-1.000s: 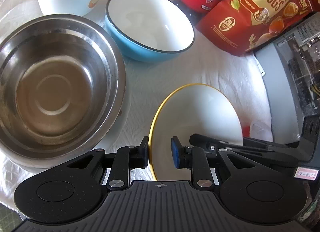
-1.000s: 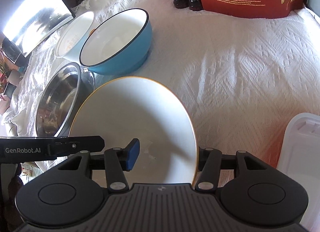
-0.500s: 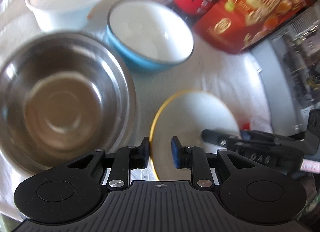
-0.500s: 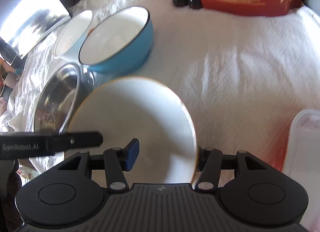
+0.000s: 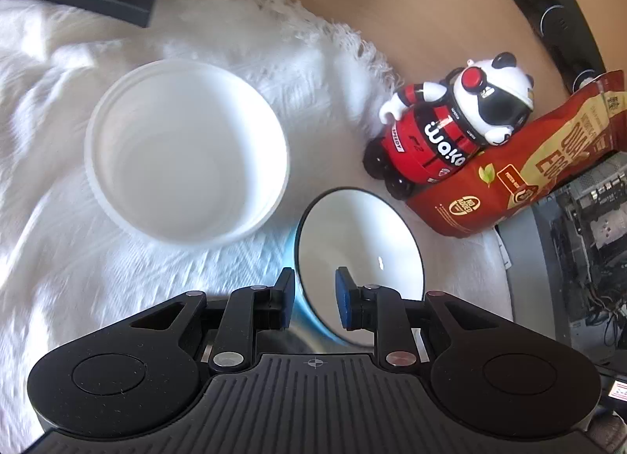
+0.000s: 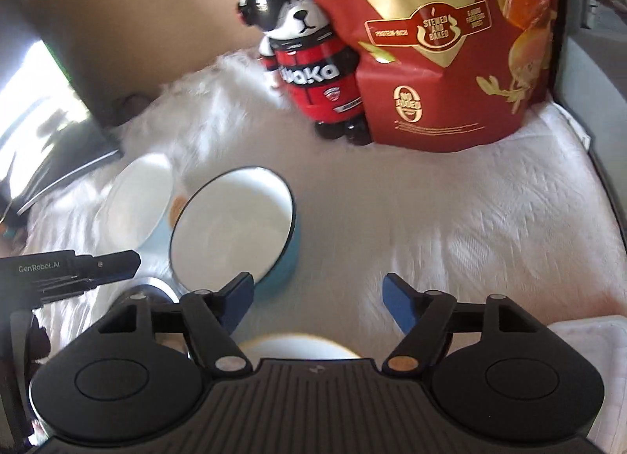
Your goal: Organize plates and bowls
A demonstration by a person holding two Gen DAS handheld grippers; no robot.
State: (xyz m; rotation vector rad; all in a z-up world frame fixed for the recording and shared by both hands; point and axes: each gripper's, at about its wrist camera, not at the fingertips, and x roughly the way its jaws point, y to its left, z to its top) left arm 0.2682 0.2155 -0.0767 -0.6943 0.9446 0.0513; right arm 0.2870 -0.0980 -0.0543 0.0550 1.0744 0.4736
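Between the left gripper's (image 5: 312,299) parted jaws stands the near rim of the blue bowl (image 5: 360,250), straddled but not visibly pinched; the bowl sits on the white cloth (image 5: 58,258) just right of the white bowl (image 5: 186,150). Farther right, the right gripper (image 6: 318,307) hangs wide open and empty above the yellow-rimmed plate (image 6: 298,346), so the left seems nearer for lifting.

A white textured cloth (image 6: 450,219) with a fringed edge covers the counter (bright sunlight falls across it). Behind it runs a tan surface (image 5: 392,3); a dark monitor (image 6: 51,132) stands at left.
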